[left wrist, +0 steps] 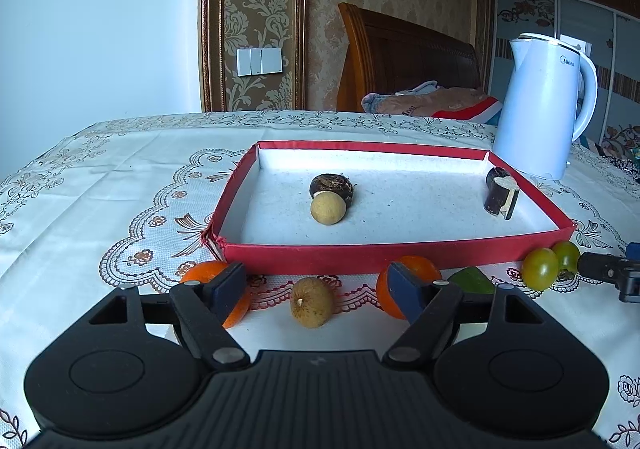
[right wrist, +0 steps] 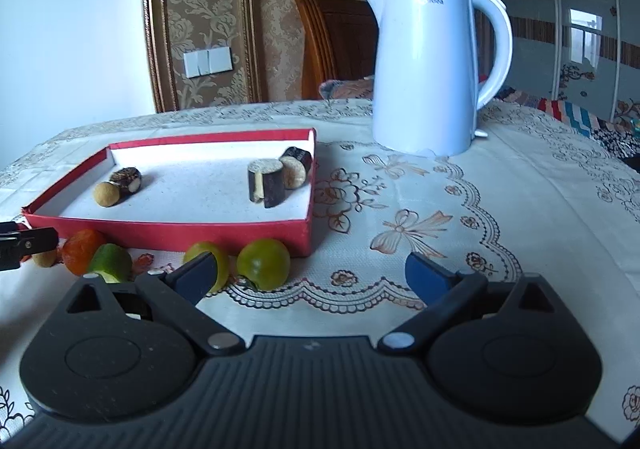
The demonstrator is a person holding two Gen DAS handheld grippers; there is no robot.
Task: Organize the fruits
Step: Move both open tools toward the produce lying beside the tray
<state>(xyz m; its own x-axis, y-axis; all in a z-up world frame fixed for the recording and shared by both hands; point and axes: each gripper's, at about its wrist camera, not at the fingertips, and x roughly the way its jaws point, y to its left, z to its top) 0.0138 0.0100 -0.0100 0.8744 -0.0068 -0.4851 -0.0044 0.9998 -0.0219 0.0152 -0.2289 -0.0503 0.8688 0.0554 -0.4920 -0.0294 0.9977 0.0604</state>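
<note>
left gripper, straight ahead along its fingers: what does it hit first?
Probably the brown longan on the cloth, which lies between the open left gripper fingers. Behind it stands the red tray wall. Depth is hard to judge, so it might reach the cloth first.

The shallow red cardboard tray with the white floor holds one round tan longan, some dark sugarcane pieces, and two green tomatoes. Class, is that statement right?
Not quite. The shallow red cardboard tray does hold the round tan longan and dark sugarcane pieces, but the two green tomatoes lie outside it, on the lace tablecloth in front of its near wall. The right wrist view shows this.
</note>
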